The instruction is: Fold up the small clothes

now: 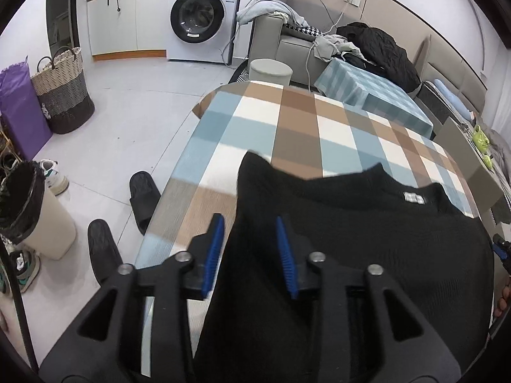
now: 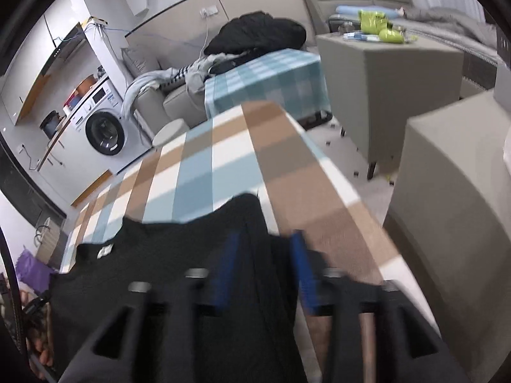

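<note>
We work with both claws at once, one at each shoulder side of the black garment (image 1: pixel 367 239), which lies on the checked table (image 1: pixel 287 121) with its neckline and white label (image 1: pixel 413 197) pointing away from us.

On the left, the left claw (image 1: pixel 250 255) stands wide, its blue fingers (image 1: pixel 214 252) set apart with the garment's left edge running up between them — one finger over bare tablecloth, the other over black cloth. We judge that it straddles the edge so that closing would pinch that side for a fold or a lift; whether the pads already touch the fabric we cannot tell. Off the table on that side sit a pair of black slippers (image 1: pixel 143 198) and a bin (image 1: pixel 35 210) on the floor, with a washing machine (image 1: pixel 201 16) further back (none of it bears on the work).

Moving to the middle, the body of the garment spreads flat and fairly smooth, so it looks laid out ready for its first fold; no fold is visible yet.

On the right, the right claw (image 2: pixel 265 271) mirrors the first: its blue fingers (image 2: pixel 225 271) are spread, and the garment's right shoulder rises between them. This view is blurred, so contact is unclear. Holding both sides alike should keep the cloth square — an uneven pinch would likely drag the garment askew across the table's cloth.
</note>
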{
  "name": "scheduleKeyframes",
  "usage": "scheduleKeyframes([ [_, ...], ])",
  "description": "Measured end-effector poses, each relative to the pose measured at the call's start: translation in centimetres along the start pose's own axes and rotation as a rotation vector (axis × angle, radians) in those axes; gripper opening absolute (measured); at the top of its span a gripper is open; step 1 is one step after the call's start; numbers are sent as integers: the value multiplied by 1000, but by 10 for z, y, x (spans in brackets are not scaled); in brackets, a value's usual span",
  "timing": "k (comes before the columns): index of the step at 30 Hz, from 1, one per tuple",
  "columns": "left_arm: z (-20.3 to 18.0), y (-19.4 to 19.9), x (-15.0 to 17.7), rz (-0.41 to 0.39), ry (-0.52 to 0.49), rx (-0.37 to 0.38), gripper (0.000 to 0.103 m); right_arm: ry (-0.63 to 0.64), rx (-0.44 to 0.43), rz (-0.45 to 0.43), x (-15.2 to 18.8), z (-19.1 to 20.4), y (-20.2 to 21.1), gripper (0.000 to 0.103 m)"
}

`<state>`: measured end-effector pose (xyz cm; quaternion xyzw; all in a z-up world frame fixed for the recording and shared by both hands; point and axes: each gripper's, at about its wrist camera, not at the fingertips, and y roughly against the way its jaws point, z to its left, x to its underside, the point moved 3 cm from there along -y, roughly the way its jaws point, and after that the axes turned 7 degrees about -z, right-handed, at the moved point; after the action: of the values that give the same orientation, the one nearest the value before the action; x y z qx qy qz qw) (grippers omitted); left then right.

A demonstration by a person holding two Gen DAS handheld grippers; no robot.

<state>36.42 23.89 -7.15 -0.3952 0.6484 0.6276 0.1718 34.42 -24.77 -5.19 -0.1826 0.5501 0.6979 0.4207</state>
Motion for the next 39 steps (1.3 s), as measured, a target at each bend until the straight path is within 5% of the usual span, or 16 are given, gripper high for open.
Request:
scheduleKeyframes([
  [2, 2, 13, 11, -1, -8, 1, 56, 22, -11, 15, 8, 0, 11, 54],
  [4, 2, 25, 23, -6, -22, 5, 63, 29, -27, 55, 18, -2, 21, 56],
  [15, 21, 99, 107, 67, -11, 4, 64, 76, -106, 151, 96, -25, 87, 59],
  [24, 35, 134, 140, 58, 45, 38, 64, 112, -138, 153, 125, -23, 109, 59],
  [28, 36, 136, 142, 60, 47, 55, 31, 134, -121, 129, 125, -19, 108, 43],
  [29, 35, 138, 144, 54, 38, 50, 13, 147, -123, 124, 126, -17, 108, 31],
  [30, 34, 139, 143, 52, 32, 44, 7, 157, -127, 116, 125, -15, 109, 12],
  [36, 36, 151, 138, 10, 23, 39, 2, 157, -195, -13, 113, -5, 136, 7],
  [39, 39, 150, 141, 19, 20, 29, 2, 175, -129, -2, 113, -11, 131, 7],
])
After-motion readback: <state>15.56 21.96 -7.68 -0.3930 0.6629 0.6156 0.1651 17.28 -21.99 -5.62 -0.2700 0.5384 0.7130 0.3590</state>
